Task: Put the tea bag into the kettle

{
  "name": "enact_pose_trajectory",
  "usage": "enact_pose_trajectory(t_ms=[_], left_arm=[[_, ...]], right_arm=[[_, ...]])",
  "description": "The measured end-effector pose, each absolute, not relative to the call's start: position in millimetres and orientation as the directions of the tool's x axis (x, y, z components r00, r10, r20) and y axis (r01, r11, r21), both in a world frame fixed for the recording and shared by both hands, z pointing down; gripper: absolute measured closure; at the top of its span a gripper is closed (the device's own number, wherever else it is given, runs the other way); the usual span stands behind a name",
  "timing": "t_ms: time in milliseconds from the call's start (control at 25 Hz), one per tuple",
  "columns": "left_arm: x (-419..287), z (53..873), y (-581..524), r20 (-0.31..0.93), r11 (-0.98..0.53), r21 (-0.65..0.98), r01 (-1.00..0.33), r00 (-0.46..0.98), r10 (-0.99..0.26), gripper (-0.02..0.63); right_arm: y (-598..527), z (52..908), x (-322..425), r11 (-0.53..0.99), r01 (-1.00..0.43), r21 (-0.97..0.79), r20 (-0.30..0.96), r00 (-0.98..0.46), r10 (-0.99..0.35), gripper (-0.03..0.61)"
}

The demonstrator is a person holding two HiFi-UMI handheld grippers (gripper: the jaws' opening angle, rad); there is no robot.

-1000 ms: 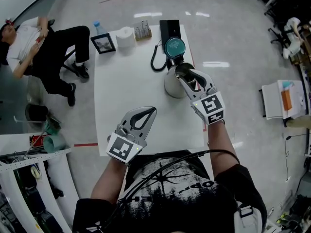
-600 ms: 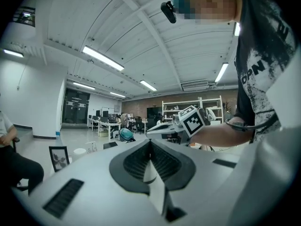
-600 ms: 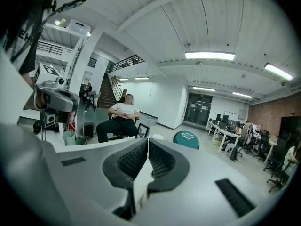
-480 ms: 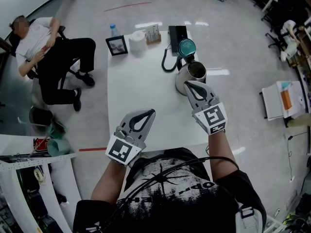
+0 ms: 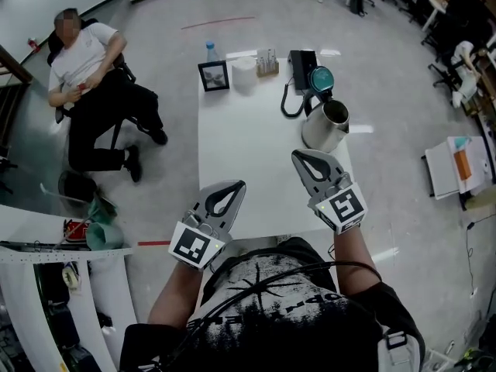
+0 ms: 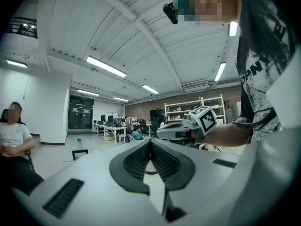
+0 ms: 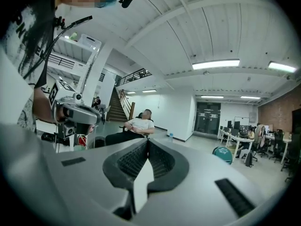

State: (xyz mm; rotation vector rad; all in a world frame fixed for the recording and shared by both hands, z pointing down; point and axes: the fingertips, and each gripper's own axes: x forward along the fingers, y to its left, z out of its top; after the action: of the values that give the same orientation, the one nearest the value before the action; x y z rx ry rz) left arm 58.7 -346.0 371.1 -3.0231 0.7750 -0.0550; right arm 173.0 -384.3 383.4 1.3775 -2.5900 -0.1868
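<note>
Stainless-steel kettle (image 5: 324,128), cylindrical, stands upright at the far right of the white rectangular counter (image 5: 248,146). Its round teal lid (image 5: 321,78) is swung open behind the body, and the mouth is uncovered. The black rectangular base unit (image 5: 302,59) sits just beyond the kettle at the far edge, with a black cord (image 5: 288,105) looping beside it. The tea bag cannot be made out in any view, and the head view does not show the inside of the kettle.

Along the far edge, left of the base unit, the following stand in a row:
- a small rack of upright items (image 5: 268,64);
- a white paper roll (image 5: 245,73);
- a black-framed picture (image 5: 213,76);
- a clear bottle with a blue cap (image 5: 211,51).

The left tool (image 5: 238,184) is held over the near edge of the counter, tip pointing away from the operator. Its ribbed black pads (image 6: 136,159) meet at the tip, and nothing lies between them.

The right tool (image 5: 298,156) is held over the near right part of the counter, near the kettle but apart from it. Its pads (image 7: 131,163) are pressed together, and it holds nothing.

A person in a white shirt (image 5: 85,64) sits in a chair on the floor, well to the left of the counter.
</note>
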Motion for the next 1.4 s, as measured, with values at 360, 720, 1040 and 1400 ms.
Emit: enact_pose_trajectory(t_ms=[360, 720, 1040, 1400], left_arm=[[-8.3, 375.5, -332.8, 0.021, -0.837, -0.033, -0.547, 0.837, -0.547, 0.603], [-47.7, 375.2, -324.2, 0.008, -0.804, -0.034, -0.594, 0.804, -0.594, 0.603], [-68.6, 382.5, -321.5, 0.025, -0.785, -0.042, -0.618, 0.785, -0.619, 0.603], [-72.9, 378.8, -320.1, 0.009, -0.787, -0.031, -0.616, 0.787, -0.617, 0.603]], right_arm=[[-358.4, 385.7, 104.3, 0.631, -0.742, 0.225, 0.088, -0.629, -0.772, 0.568], [-351.9, 379.6, 65.3, 0.671, -0.698, 0.249, 0.067, -0.679, -0.731, 0.568], [-347.6, 384.5, 46.7, 0.691, -0.675, 0.259, 0.086, -0.696, -0.713, 0.568], [-346.3, 384.8, 38.0, 0.696, -0.669, 0.261, 0.083, -0.703, -0.706, 0.569]])
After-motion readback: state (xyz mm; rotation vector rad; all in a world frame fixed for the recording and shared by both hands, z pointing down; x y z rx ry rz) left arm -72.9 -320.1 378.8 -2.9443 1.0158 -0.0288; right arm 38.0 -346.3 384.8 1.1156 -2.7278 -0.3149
